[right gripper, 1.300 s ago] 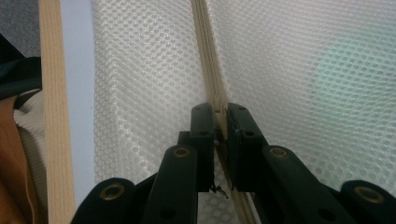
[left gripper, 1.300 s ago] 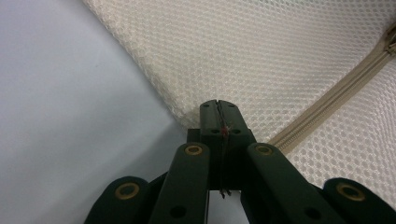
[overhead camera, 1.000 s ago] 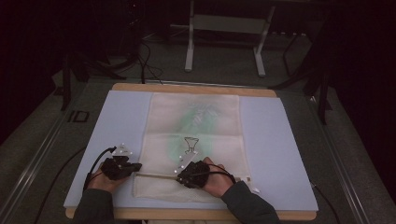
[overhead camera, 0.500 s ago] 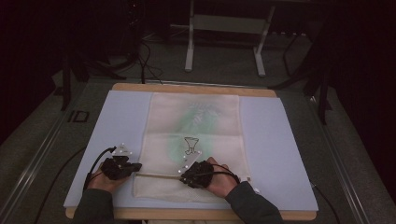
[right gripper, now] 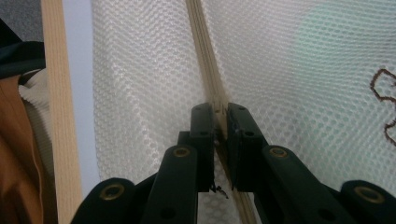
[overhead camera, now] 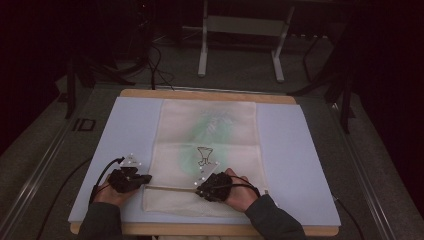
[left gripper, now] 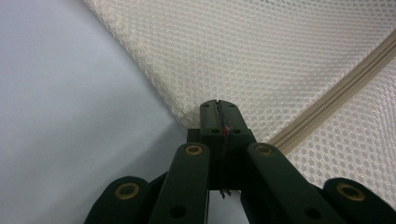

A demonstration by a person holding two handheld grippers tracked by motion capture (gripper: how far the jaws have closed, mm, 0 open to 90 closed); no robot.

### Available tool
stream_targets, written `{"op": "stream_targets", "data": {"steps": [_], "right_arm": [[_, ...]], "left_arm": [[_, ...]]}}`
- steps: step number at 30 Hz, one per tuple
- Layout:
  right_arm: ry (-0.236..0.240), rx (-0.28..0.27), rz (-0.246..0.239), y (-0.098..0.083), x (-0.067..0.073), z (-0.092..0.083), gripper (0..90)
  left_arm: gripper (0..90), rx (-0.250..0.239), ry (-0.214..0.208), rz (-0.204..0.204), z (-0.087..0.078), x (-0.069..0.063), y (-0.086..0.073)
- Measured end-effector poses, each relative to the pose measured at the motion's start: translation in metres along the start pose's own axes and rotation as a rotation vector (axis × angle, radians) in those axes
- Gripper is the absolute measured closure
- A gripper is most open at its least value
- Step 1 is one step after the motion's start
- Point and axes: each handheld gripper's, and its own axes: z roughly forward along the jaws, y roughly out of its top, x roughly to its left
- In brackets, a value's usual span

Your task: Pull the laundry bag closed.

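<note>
I have a cream mesh bag [overhead camera: 207,155] lying flat on the pale blue mat [overhead camera: 295,155] that covers the table [overhead camera: 200,94], long side running away from me, and both my tools are down at its near end. My left tool [overhead camera: 145,179] sits at the bag's left edge, where the zip [overhead camera: 172,188] starts; in the left gripper view its jaws are pressed together with the mesh corner [left gripper: 187,119] pinched between them, and the zip [left gripper: 336,93] runs off up and to the right from just beside the jaw tips. My right tool [overhead camera: 199,191] is further along the same zip, near the middle of the bag's width, with my hand [overhead camera: 240,192] behind it. In the right gripper view its jaws are closed on the zip [right gripper: 205,60], one jaw on each side of the tape, which runs straight away from the tips. I cannot make out the slider itself between them. The zip line between my two tools looks straight and taut in the high view. Through the mesh I see a pale green patch [overhead camera: 215,131] and a small dark brown outline figure [overhead camera: 203,156], which lies just beyond my right tool. In the right gripper view the wooden table edge [right gripper: 58,107] runs beside the bag, with the mat between them. My sleeves [overhead camera: 272,220] come in from the near edge.
</note>
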Motion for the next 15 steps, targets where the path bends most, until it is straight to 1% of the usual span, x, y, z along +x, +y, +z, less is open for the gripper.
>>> {"op": "stream_targets", "data": {"steps": [7,13,15], "right_arm": [[-0.007,0.003,0.008,-0.0062,-0.0019,-0.0051,82.2],[-0.004,0.002,0.014,-0.0094,-0.0032,-0.0083,82.2],[-0.004,0.004,0.009,-0.0108,-0.0037,-0.0089,82.2]], "left_arm": [[89.6,0.001,0.001,0.001,0.0000,-0.0001,0.0001],[89.6,0.001,0.000,0.000,0.0000,-0.0001,0.0001],[89.7,0.001,0.001,0.001,-0.0001,0.0000,0.0001]]}}
